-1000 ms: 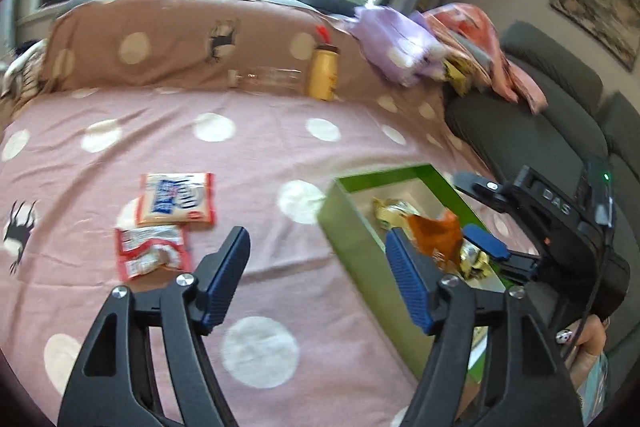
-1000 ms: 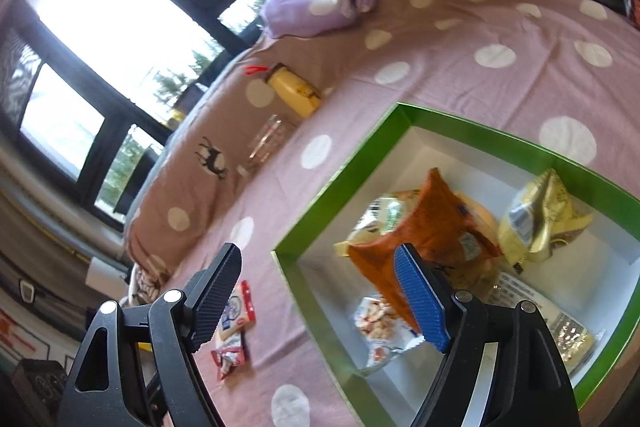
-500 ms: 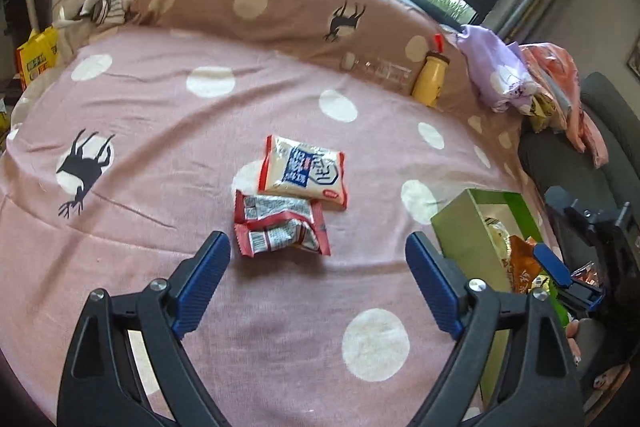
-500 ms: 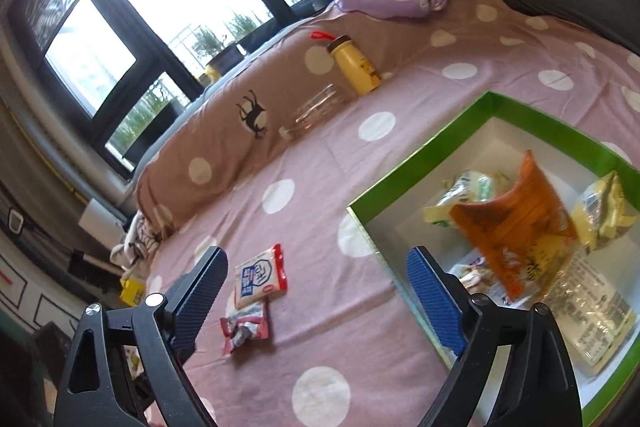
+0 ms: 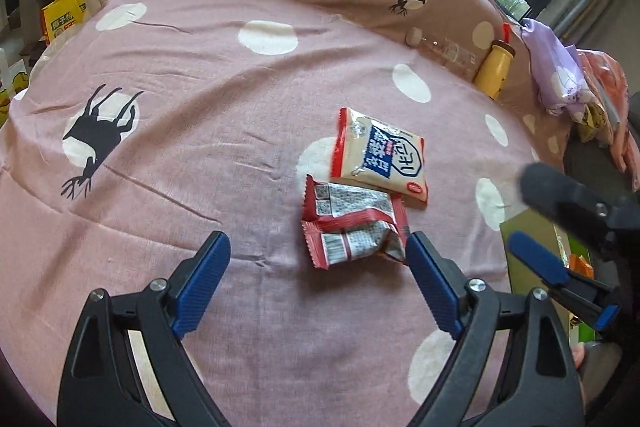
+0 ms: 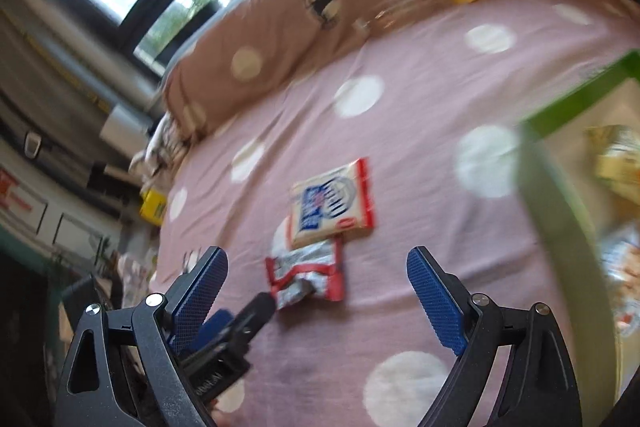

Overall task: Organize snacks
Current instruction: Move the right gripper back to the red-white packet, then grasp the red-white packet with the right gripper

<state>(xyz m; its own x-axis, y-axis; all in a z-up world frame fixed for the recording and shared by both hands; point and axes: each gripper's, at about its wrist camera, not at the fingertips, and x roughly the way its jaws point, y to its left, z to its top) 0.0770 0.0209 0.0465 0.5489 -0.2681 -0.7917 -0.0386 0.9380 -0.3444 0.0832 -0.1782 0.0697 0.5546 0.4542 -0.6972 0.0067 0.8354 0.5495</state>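
Two snack packets on the spotted cover, both grippers empty

The crumpled red packet (image 5: 352,225) lies just ahead of the left gripper (image 5: 316,279), by its right-hand finger; the cream packet (image 5: 380,155) lies just beyond, overlapping it. The right gripper (image 6: 316,291) faces the same pair. Both sets of jaws stand wide apart. The green box (image 6: 560,187) sits right of the right gripper.

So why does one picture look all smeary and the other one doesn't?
The right wrist view is motion-blurred: the white snack packet, the red wrapper and the green box are smeared. The left wrist view is sharp, so the packet's print shows clearly; only the right gripper there is blurred. Both views bulge from the fisheye lens.
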